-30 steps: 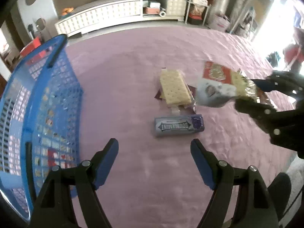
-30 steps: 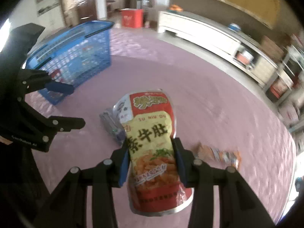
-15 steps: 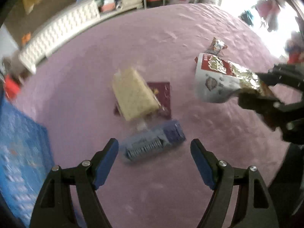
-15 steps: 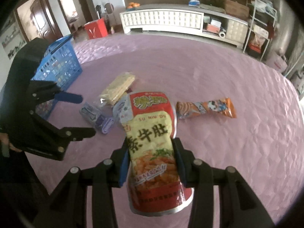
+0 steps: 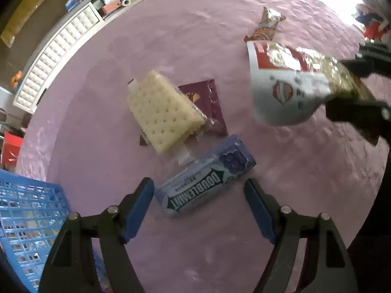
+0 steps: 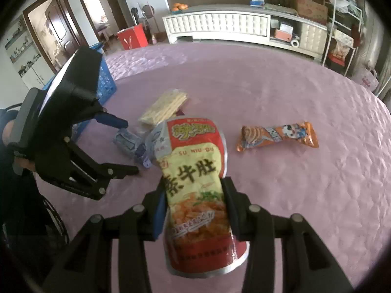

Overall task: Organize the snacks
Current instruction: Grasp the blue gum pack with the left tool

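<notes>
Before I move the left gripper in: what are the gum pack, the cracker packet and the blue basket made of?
Gum pack: apparently glossy film or paper wrap, printed, with soft sheen.
Cracker packet: clear plastic film; crackers show through and a crimped end sticks out.
Blue basket: looks like rigid moulded plastic, an open lattice wall.

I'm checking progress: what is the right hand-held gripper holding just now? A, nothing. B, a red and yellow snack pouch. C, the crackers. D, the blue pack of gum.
B: the right hand-held gripper is shut on the red and yellow snack pouch, lifted above the purple cloth.
</notes>
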`<state>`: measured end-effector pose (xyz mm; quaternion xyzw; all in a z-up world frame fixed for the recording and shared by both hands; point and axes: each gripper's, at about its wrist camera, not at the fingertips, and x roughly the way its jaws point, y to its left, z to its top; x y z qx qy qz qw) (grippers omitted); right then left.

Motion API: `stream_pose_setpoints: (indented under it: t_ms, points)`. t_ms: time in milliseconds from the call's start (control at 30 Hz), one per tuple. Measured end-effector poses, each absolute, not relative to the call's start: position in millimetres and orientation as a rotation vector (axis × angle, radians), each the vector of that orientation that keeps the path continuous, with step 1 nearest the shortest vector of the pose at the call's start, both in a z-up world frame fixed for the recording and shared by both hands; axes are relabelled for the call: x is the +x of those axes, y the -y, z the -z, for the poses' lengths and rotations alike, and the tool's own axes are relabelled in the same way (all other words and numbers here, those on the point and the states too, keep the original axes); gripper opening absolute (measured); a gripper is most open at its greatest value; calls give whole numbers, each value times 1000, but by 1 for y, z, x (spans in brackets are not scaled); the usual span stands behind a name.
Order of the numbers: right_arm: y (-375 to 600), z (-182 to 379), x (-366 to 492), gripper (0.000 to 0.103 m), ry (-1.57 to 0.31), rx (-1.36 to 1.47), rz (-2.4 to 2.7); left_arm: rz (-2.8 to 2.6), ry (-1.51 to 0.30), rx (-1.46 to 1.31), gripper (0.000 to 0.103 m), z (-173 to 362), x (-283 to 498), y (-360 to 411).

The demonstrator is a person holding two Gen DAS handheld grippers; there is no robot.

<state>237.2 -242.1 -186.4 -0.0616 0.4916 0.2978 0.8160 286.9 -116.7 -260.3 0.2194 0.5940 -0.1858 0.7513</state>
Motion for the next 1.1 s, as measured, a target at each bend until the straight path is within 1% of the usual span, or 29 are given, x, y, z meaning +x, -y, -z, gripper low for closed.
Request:
stream_pose_setpoints:
  t_ms: [33, 100, 133, 167, 333, 533, 700, 767, 833, 1100]
  points:
    - [242, 187, 238, 47, -1049, -132, -638, 408, -1297, 475, 69, 260, 290, 119]
    - [241, 187, 239, 47, -1050, -131, -639, 430, -1312, 444, 54, 258, 289, 117]
    - [241, 187, 239, 47, -1051, -132, -640, 456, -1331, 410, 40, 259, 281, 117]
    - [240, 187, 238, 47, -1054, -134, -643, 470, -1345, 390, 36, 259, 281, 117]
    - [235, 189, 231, 47, -1061, -133, -651, 433, -1319, 425, 33, 257, 274, 129]
    - [239, 187, 229, 47, -1069, -125, -611, 388, -1280, 397, 30, 250, 252, 142]
    - [241, 178, 223, 47, -1063, -120, -573, 354, -1218, 344, 27, 225, 231, 144]
    - [240, 172, 218, 47, -1055, -120, -561, 349, -1197, 330, 22, 213, 224, 143]
    - [238, 163, 212, 47, -1040, -118, -551, 355, -1184, 321, 19, 206, 222, 136]
    - [224, 129, 186, 47, -984, -123, -534, 323, -1104, 291, 18, 169, 191, 112]
